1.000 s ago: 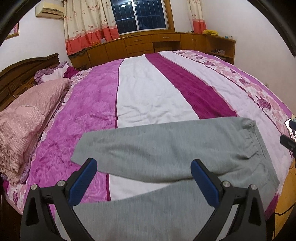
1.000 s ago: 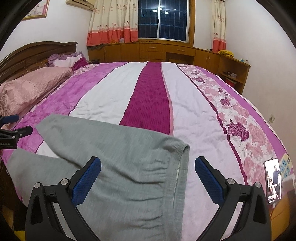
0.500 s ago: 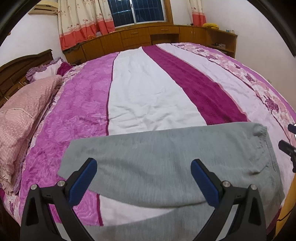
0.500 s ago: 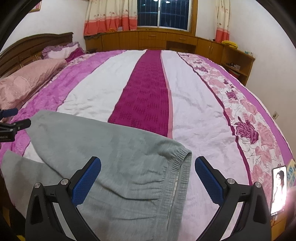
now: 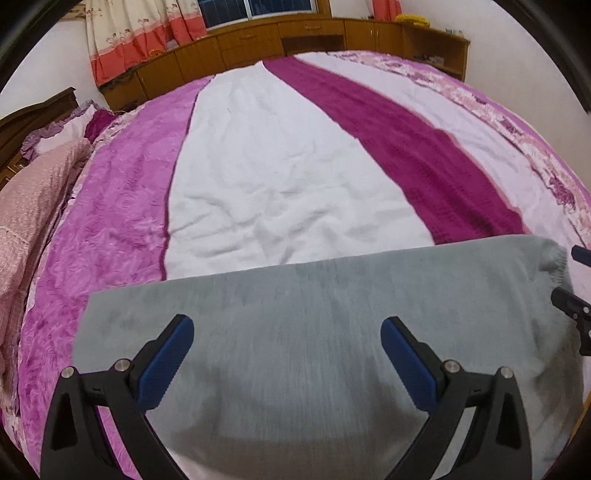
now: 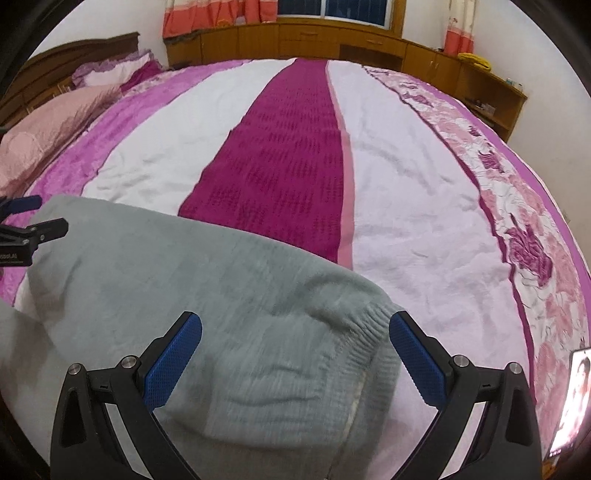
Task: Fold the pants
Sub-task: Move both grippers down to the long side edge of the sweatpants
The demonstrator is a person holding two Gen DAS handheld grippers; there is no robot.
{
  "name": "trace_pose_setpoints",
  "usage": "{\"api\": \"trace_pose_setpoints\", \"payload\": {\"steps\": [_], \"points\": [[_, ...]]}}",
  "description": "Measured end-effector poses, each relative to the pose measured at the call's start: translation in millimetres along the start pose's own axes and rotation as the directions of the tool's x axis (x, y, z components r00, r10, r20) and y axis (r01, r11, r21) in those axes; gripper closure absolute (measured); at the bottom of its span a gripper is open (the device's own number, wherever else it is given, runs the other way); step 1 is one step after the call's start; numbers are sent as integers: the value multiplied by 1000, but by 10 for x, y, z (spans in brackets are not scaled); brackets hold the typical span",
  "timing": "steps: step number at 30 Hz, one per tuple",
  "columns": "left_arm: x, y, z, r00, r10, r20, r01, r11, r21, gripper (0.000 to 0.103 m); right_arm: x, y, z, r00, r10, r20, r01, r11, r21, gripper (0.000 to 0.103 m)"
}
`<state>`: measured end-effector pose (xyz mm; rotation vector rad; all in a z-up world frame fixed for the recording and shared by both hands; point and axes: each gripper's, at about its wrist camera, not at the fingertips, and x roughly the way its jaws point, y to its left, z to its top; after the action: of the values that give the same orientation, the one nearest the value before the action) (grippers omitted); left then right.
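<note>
Bed point(image 5: 288, 177): most of both views is filled by it; it is covered with a quilt striped in pink-purple, white, deep magenta and a rose-patterned band.
Cabinets point(image 6: 332, 40): a row of low wooden units is seen along the far wall, under the curtains point(image 5: 144, 33) and the window.
Pillow point(image 5: 26, 206): a pink one is laid at the headboard end, on the left of both views.
Pants point(image 5: 314, 332): the grey sweatpants are spread across the near edge of the bed, lengthwise from left to right; the elastic waistband point(image 6: 369, 332) is turned toward the right side, and the leg end is seen at the left.
Left gripper point(image 5: 286, 360): it is held low over the leg part of the pants; the blue-padded fingers are spread wide, with nothing between them.
Right gripper point(image 6: 295, 354): it is held over the waistband end; its fingers are likewise spread apart, and no cloth is pinched.
Phone point(image 6: 570, 398): a lit screen is seen at the bed's right edge, partly cut off.
</note>
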<state>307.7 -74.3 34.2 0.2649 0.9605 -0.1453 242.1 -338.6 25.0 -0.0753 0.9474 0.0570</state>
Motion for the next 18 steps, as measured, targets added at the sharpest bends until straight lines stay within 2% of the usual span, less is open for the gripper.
{"api": "trace_pose_setpoints", "payload": {"steps": [6, 11, 18], "points": [[374, -88, 130, 999, -23, -46, 25, 998, 57, 0, 294, 1, 65, 999, 3, -35, -4, 999, -32, 5], [660, -147, 122, 998, 21, -67, -14, 995, 101, 0, 510, 12, 74, 998, 2, -63, -6, 998, -69, 5], [843, -123, 103, 998, -30, -48, 36, 992, 121, 0, 616, -12, 75, 997, 36, -64, -42, 995, -88, 5]]}}
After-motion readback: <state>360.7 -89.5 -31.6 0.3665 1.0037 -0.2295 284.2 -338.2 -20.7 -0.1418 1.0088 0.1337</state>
